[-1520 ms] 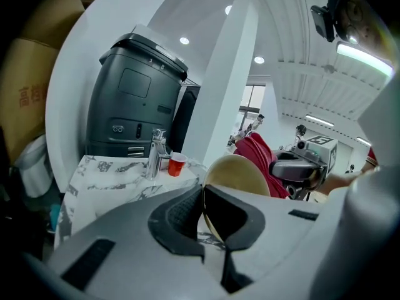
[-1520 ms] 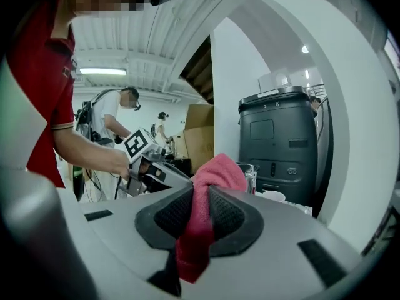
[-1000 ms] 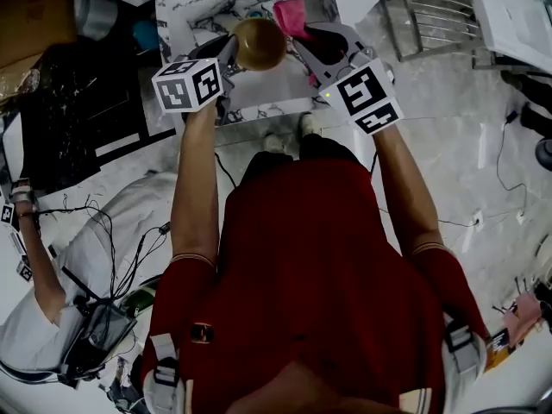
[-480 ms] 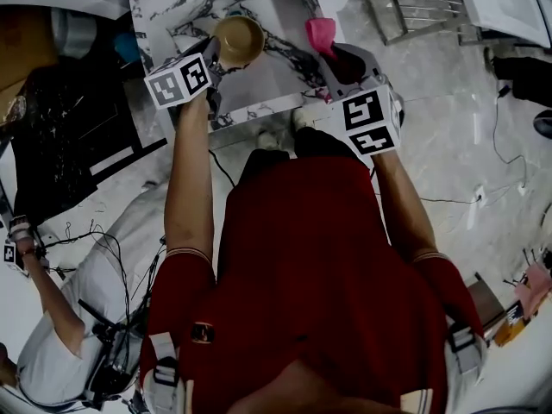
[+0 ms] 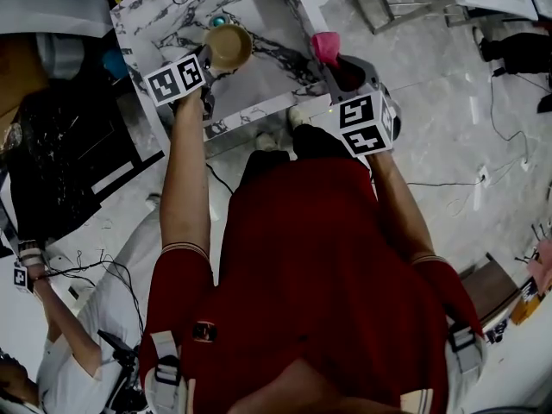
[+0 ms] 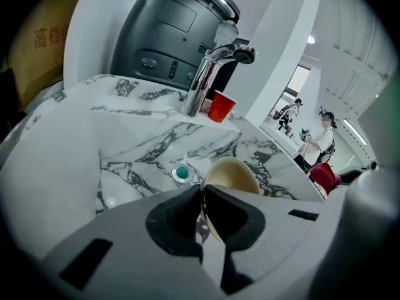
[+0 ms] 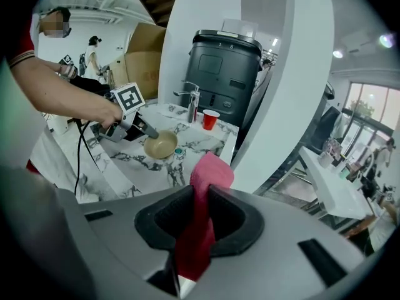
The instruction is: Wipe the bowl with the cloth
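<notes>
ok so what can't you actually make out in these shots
- Lower half of the bowl: left gripper view, behind the left tool.
- Lower end of the cloth: right gripper view, runs down inside the right tool.
- Dirt or wet on the bowl: head view, too small and dark.
- Print on the cardboard box: left gripper view, cut by the dark edge.

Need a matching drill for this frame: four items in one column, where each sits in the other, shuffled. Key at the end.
Items:
1. bowl
2. cloth
3. red cup
4. drain

Places:
A. beside the tap
B. clamped between the right gripper's jaws
C. in the sink floor
D. rim pinched by the left gripper

Pairs: 1-D, 2-B, 3-A, 4-C
</notes>
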`<state>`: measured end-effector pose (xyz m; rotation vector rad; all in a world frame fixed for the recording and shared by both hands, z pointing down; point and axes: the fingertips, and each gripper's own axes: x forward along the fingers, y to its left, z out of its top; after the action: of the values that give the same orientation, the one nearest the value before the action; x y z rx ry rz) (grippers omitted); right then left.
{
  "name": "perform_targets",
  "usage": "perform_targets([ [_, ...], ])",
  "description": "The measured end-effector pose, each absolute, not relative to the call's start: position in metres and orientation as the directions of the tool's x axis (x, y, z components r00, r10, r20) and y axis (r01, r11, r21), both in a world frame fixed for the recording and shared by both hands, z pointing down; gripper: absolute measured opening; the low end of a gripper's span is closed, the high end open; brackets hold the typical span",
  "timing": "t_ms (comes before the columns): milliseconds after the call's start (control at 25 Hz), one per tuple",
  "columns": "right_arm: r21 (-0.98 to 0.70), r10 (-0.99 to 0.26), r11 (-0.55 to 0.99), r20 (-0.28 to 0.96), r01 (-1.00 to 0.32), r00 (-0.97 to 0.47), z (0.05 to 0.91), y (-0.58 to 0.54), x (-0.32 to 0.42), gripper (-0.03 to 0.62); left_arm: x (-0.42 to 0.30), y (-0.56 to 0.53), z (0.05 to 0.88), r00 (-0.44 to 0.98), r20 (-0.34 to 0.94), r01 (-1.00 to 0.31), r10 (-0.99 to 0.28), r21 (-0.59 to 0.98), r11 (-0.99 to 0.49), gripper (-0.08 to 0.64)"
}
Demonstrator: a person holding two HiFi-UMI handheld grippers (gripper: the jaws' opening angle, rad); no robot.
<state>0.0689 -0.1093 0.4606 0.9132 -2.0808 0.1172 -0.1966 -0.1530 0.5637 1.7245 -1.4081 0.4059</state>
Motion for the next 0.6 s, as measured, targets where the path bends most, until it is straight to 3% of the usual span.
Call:
perform_targets([
  [600, 0.258, -0.561, 0.726, 0.758, -0.637, -0.332, 0.484, -0.111, 0.069, 0.088, -0.197, -0.151, 0.614, 0.324, 0.776, -0.919, -0.542, 0.393, 0.012, 0.02],
])
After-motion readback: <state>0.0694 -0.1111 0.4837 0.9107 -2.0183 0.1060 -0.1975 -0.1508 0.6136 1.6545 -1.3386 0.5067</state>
